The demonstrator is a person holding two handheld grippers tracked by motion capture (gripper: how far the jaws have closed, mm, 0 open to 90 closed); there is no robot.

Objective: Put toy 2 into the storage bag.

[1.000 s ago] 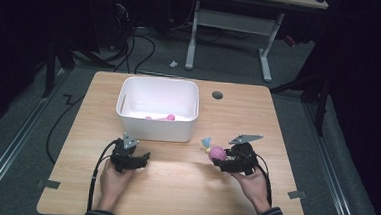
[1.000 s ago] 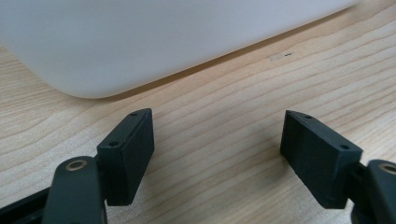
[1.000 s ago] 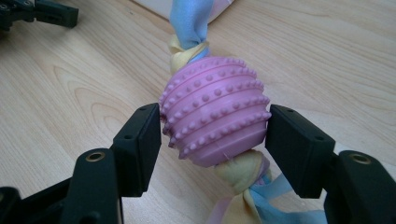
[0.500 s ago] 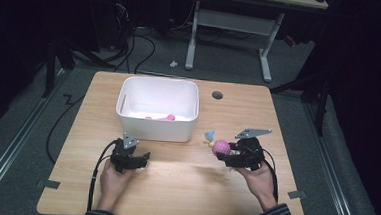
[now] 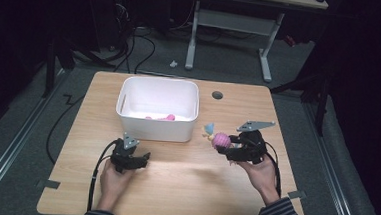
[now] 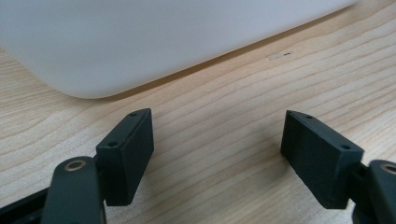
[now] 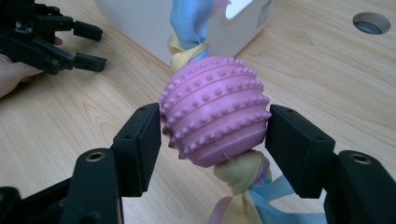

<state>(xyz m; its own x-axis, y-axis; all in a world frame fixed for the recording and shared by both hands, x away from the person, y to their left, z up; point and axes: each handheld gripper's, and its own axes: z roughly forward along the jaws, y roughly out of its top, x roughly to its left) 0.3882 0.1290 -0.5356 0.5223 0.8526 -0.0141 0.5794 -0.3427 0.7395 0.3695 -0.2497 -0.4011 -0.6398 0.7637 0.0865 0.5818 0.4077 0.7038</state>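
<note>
The right gripper has its fingers clamped on a pink knobbly ball, one finger on each side, held above the tabletop just right of the white bin. The ball looks light and rubbery, its bumps giving good grip; the knotted cloth strips running through it are soft and floppy, so the ball's middle is the better hold. The left gripper rests low near the bin, fingers spread, holding nothing.

one white bin, one pink studded ball toy, one pink item inside the bin, two grippers.
</note>
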